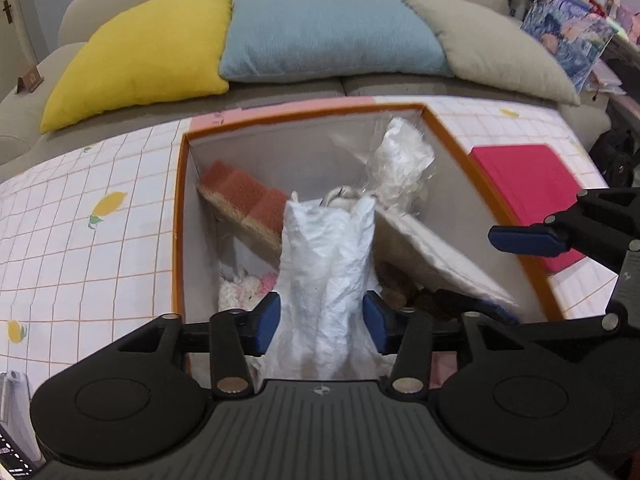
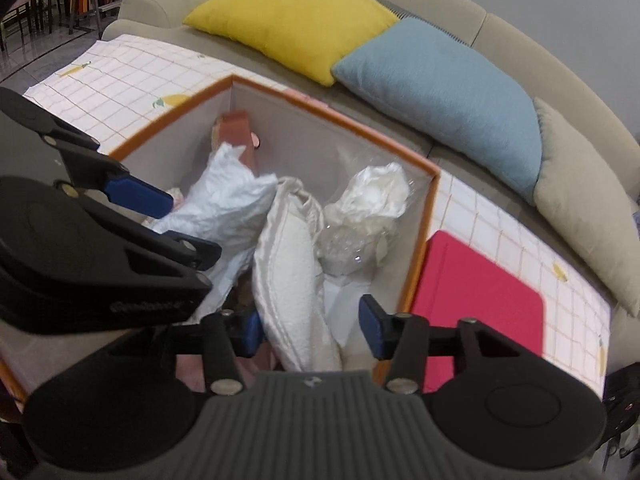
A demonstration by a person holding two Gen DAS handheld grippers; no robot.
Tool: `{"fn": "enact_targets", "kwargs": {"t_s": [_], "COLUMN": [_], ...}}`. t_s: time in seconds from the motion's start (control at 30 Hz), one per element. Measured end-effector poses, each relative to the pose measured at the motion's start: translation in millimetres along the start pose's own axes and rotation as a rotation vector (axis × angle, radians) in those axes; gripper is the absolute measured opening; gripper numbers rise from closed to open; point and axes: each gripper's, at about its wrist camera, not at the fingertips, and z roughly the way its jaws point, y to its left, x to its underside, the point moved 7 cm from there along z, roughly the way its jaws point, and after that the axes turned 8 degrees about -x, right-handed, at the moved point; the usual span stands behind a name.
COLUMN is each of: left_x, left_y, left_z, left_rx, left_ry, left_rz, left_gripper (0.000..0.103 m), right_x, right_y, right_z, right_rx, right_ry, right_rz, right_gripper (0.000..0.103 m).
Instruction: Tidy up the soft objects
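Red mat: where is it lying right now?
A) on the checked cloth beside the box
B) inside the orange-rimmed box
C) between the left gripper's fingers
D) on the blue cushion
A: the red mat lies flat on the checked cloth, just outside the orange-rimmed box.

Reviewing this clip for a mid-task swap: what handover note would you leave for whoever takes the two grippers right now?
Left gripper: jaws apart around the crumpled white bag, pads not pressing.
Right gripper: open, the white padded pillow between its jaws.
Both items stand in the orange-rimmed box, with a red sponge and a clear-wrapped white bundle.
Done: these soft things are in the box.
Left: the red flat pad lies outside on the tablecloth; box contents look untidy.
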Motion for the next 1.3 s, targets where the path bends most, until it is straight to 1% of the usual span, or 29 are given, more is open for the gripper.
{"fn": "enact_targets", "kwargs": {"t_s": [0.03, 0.07, 0.1, 0.2, 0.3, 0.37, 0.43, 0.47, 0.6, 0.7, 0.73, 0.8, 0.9, 0.93, 0.97, 1.0, 1.1, 1.13, 1.23, 1.3], "left_x": [-1, -1, -1, 2, 5, 5, 4, 4, 3, 6, 8, 13, 22, 26, 29, 33, 42, 45, 54, 60], "left_y": [0, -1, -1, -2, -3, -4, -8, -11, -24, -37, -41, -50, -66, -71, -75, -78, -81, -83, -86, -84], "left_z": [-6, -10, -15, -28, -47, -63, -79, -88, -125, -151, -159, -172, -185, -188, -191, -192, -192, -190, -182, -177], "left_rx": [0.014, 0.024, 0.028, 0.023, 0.051, 0.064, 0.071, 0.078, 0.119, 0.145, 0.148, 0.141, 0.051, 0.035, 0.035, 0.039, 0.052, 0.053, 0.042, 0.030], "left_ry": [-0.009, -0.015, -0.016, -0.023, -0.052, -0.090, -0.138, -0.166, -0.283, -0.365, -0.390, -0.446, -0.520, -0.548, -0.567, -0.573, -0.563, -0.551, -0.519, -0.507], "left_rz": [0.000, 0.002, 0.006, 0.005, -0.017, -0.029, -0.032, -0.032, -0.030, -0.023, -0.021, -0.022, 0.001, 0.015, 0.022, 0.019, -0.043, -0.051, -0.067, -0.072], "left_gripper": [0.066, 0.070, 0.071, 0.071, 0.072, 0.074, 0.074, 0.074, 0.075, 0.079, 0.083, 0.086, 0.087, 0.087, 0.087, 0.087, 0.086, 0.084, 0.082, 0.082], "right_x": [-1, -1, -1, 3, 9, 13, 17, 19, 27, 38, 43, 53, 68, 74, 80, 85, 103, 109, 123, 129], "right_y": [-2, -3, -4, -7, -11, -15, -20, -22, -31, -38, -41, -44, -46, -47, -47, -47, -47, -47, -45, -44], "right_z": [-4, -10, -15, -31, -53, -70, -87, -97, -135, -160, -168, -183, -201, -206, -211, -214, -219, -219, -212, -206], "right_rx": [-0.001, -0.004, -0.006, 0.001, 0.009, 0.002, -0.008, -0.008, -0.005, 0.004, 0.007, 0.006, 0.021, 0.034, 0.051, 0.072, 0.129, 0.146, 0.190, 0.200], "right_ry": [-0.004, -0.009, -0.013, -0.025, -0.060, -0.086, -0.117, -0.137, -0.214, -0.256, -0.267, -0.289, -0.324, -0.336, -0.347, -0.358, -0.377, -0.379, -0.338, -0.317], "right_rz": [0.001, 0.003, 0.004, 0.002, 0.019, 0.056, 0.103, 0.127, 0.202, 0.268, 0.290, 0.336, 0.387, 0.400, 0.409, 0.415, 0.439, 0.447, 0.451, 0.455], "right_gripper": [0.055, 0.060, 0.063, 0.065, 0.067, 0.067, 0.071, 0.076, 0.079, 0.084, 0.084, 0.086, 0.089, 0.089, 0.089, 0.091, 0.098, 0.099, 0.099, 0.099]}}
